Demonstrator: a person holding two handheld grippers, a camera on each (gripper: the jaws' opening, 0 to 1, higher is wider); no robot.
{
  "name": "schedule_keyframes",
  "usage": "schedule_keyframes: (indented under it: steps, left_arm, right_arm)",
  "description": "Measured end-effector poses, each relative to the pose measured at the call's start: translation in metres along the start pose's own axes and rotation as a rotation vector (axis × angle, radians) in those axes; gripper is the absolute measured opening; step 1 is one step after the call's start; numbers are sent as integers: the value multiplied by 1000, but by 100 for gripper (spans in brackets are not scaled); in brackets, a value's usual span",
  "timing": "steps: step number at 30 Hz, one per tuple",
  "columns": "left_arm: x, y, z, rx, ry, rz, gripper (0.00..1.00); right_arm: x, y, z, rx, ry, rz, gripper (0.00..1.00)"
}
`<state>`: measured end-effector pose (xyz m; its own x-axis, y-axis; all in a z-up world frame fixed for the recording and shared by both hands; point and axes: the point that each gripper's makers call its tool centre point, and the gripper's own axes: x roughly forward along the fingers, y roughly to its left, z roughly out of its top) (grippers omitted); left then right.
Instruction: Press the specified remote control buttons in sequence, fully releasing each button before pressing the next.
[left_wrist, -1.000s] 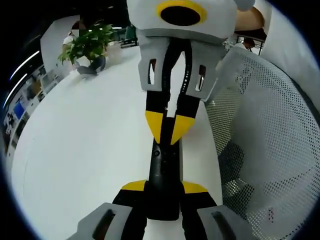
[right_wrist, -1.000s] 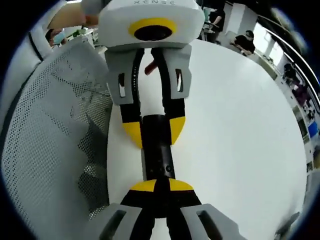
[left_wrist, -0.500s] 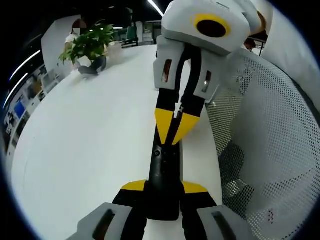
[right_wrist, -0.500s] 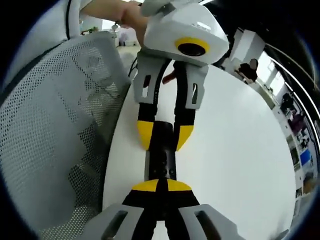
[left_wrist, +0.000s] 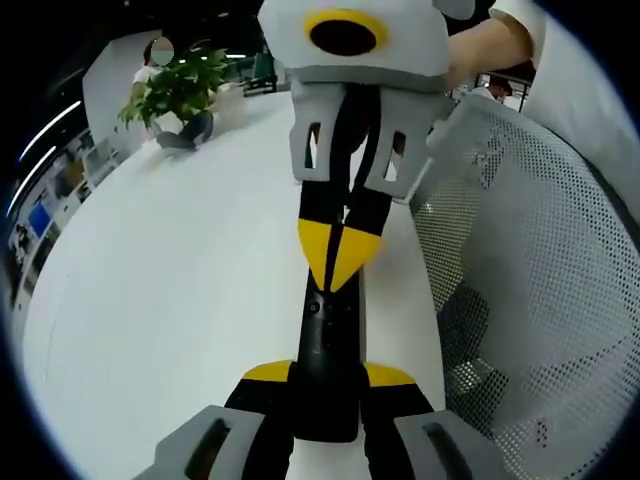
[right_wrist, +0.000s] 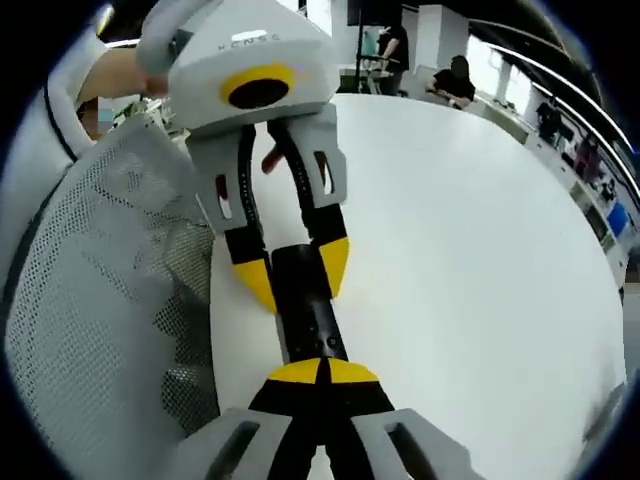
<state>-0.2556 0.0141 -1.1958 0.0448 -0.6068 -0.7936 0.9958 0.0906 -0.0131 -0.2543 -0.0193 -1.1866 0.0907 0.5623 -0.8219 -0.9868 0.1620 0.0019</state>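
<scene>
Remote (left_wrist: 330, 345) is a slim black one, lying on the white table (left_wrist: 170, 290) and clamped at its near end by the left gripper (left_wrist: 328, 375), yellow tips pressed against both sides of it. In the right gripper view you get the same hold from the other end: the left gripper (right_wrist: 290, 275) comes down from the top with the remote (right_wrist: 305, 315) pinched between its yellow tips.

The right gripper (right_wrist: 320, 372) has its two yellow tips squeezed together, nothing between them, and they sit right on top of the remote's button end. From the left gripper view, the right gripper (left_wrist: 338, 262) hangs down from above with its closed tips forming a point that touches the upper face of the remote.

A white mesh chair back (left_wrist: 530, 290) sits just beside the table edge, next to the remote. A potted plant (left_wrist: 180, 90) stands at the far side of the table, well apart from everything else.
</scene>
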Motion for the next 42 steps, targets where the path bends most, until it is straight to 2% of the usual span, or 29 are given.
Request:
schedule_keyframes:
  steps: [4, 6, 9, 11, 12, 14, 15, 20, 24, 29, 35, 38, 41, 42]
  left_arm:
    - [0, 0, 0, -4, 0, 2, 24]
    - [0, 0, 0, -6, 2, 5, 24]
    - [1, 0, 1, -10, -2, 7, 24]
    - [1, 0, 0, -9, -2, 7, 24]
    - [1, 0, 0, -8, -2, 6, 24]
    - [0, 0, 0, -7, -1, 5, 24]
    - [0, 0, 0, -7, -1, 5, 24]
    - [0, 0, 0, -4, -2, 3, 24]
    - [0, 1, 0, 0, -4, 0, 24]
    - [0, 0, 0, 1, -1, -1, 24]
    - [0, 0, 0, 1, 1, -1, 24]
    - [0, 0, 0, 1, 1, -1, 24]
    - [0, 0, -1, 2, 3, -1, 24]
    - [0, 0, -1, 4, 6, -2, 24]
  right_arm:
    - [-1, 0, 1, -25, -25, 13, 0]
    - [-2, 0, 2, -11, -18, 23, 0]
    - [-1, -1, 4, -39, -5, 23, 0]
    - [0, 4, 4, -58, 20, 54, 0]
    - [1, 3, 3, -81, 32, 42, 0]
    - [1, 3, 3, -64, 70, 56, 0]
    - [2, 2, 2, -46, 86, 54, 0]
    - [4, 3, 2, -80, 139, 26, 0]
    - [3, 2, 0, -94, 129, 17, 0]
    - [0, 1, 1, -33, 89, 48, 0]
    - [-6, -1, -11, -35, 125, 44, 0]
    - [-7, -1, -10, -7, 99, 38, 0]
    - [-6, 0, -9, -11, 108, 29, 0]
    - [-5, 0, -9, -37, 125, 19, 0]
